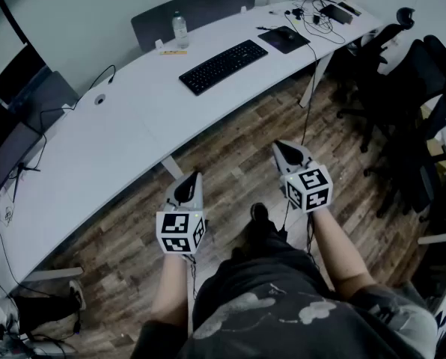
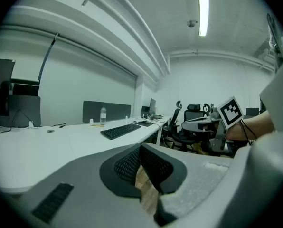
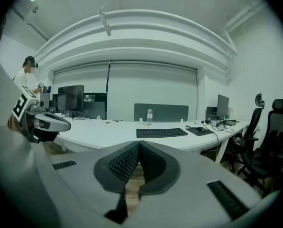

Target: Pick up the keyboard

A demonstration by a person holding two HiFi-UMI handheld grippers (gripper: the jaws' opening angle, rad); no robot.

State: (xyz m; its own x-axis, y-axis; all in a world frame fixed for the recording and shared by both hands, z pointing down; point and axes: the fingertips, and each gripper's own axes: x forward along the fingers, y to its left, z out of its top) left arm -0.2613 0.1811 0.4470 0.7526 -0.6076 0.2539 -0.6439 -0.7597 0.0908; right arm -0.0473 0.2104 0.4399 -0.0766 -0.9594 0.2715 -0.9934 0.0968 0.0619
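Note:
A black keyboard (image 1: pixel 223 66) lies on the long white desk (image 1: pixel 118 140), well beyond both grippers; it also shows as the keyboard (image 2: pixel 120 130) in the left gripper view and the keyboard (image 3: pixel 161 133) in the right gripper view. My left gripper (image 1: pixel 188 181) hangs over the wooden floor in front of the desk, jaws shut and empty. My right gripper (image 1: pixel 286 150) is beside it to the right, also shut with nothing between its jaws. Both point toward the desk, slightly downward.
On the desk stand a water bottle (image 1: pixel 179 30), a black mouse pad with a mouse (image 1: pixel 284 38) and cables at the far right end. Black office chairs (image 1: pixel 410 88) crowd the right side. Monitors (image 1: pixel 13 118) stand at the desk's left. A desk leg (image 1: pixel 170 167) stands near the left gripper.

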